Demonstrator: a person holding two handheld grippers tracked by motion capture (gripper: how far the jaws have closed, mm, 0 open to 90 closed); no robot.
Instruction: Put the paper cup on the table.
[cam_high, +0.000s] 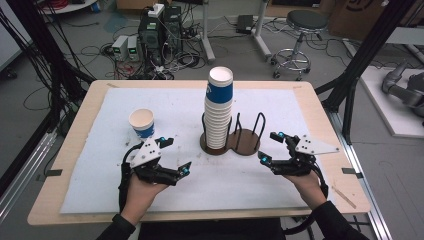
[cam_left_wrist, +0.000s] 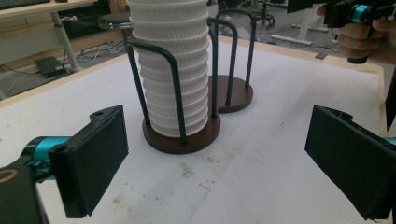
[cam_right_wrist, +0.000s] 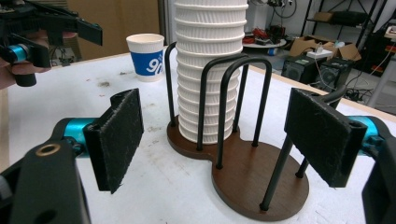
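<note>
From above, the stack of paper cups (cam_high: 219, 107) stood in its wire holder (cam_high: 231, 139) mid-table (cam_high: 80, 200), one single cup (cam_high: 142, 123) apart. Left hand-held gripper (cam_left_wrist: 215, 163) gaped empty; right hand-held gripper (cam_right_wrist: 219, 140) likewise, flanking the holder. Next likely pinches the top cup.

The left black two-jaw gripper (cam_high: 174, 156) carries a grey three-cornered plate at its 10 o'clock and teal metal collars behind its jaws; a black cable loops off at 8 o'clock. The right black two-jaw gripper (cam_high: 270, 146) has the same plate at 3 o'clock. Flat black fuzzy pads (cam_right_wrist: 116, 138) face inward. Dark sleeves cover both forearms.
</note>
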